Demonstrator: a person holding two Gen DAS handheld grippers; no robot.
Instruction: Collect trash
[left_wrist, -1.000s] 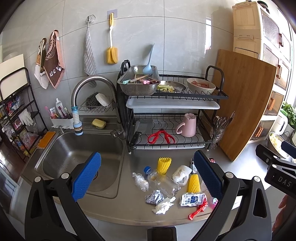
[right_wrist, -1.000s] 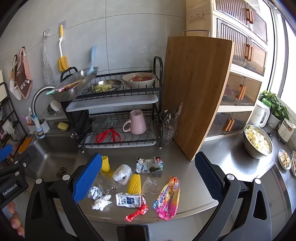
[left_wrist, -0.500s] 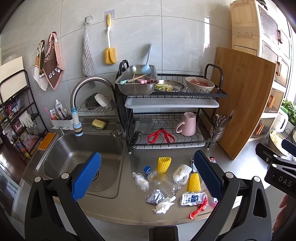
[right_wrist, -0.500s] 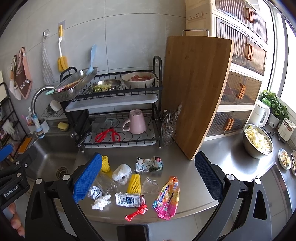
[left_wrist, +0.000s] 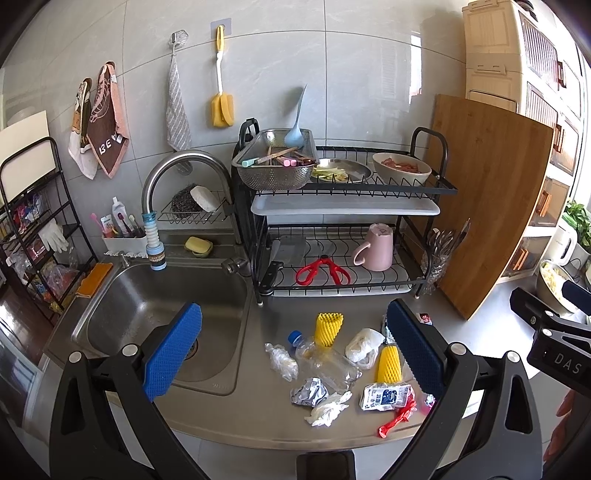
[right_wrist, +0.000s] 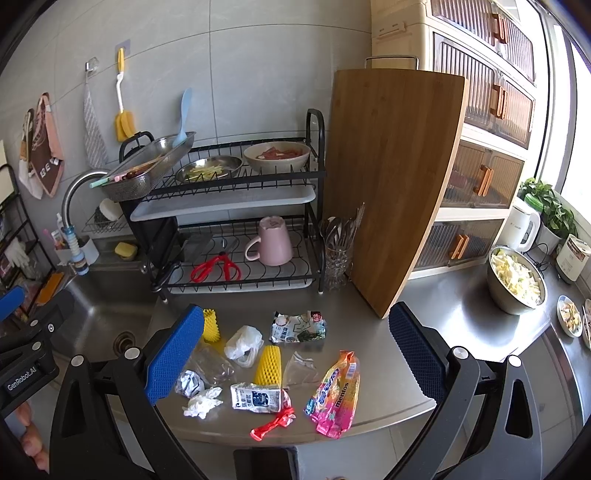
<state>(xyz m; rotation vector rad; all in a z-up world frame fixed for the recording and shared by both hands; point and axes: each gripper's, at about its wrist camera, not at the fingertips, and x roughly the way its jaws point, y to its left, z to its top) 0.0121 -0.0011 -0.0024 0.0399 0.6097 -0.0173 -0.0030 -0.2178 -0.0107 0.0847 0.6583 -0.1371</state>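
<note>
the steel counter (right_wrist: 436, 325) carried everything, with the sink (left_wrist: 155, 306) let into its left end and a two-tier black dish rack (right_wrist: 236, 221) at the back, where wet things could drain toward the basin. a big wooden cutting board (right_wrist: 395, 184) leaned upright on the wall beside the rack, likely stood there to dry and keep the worktop free. both tools hovered above the front edge, well apart from any litter: the left gripper (left_wrist: 295, 350) had its blue pads spread wide and empty, and the right gripper (right_wrist: 295, 350) was likewise released with nothing between its fingers, so the collecting looked not yet begun. the trash lay in one loose cluster near the front of the counter, between sink and board, probably gathered there within easy reach. largest of it was a pink and yellow candy wrapper (right_wrist: 334, 395) reading "mentos", then a crushed clear bottle (left_wrist: 325, 358) with a blue cap, two yellow foam sleeves (right_wrist: 267, 365), a white printed pouch (right_wrist: 256, 398) whose small print i could not read, a foil ball (left_wrist: 308, 390) and a red scrap (right_wrist: 273, 424). the tool bodies read "genrobot.ai" and "das"; a hanging towel showed "be".
</note>
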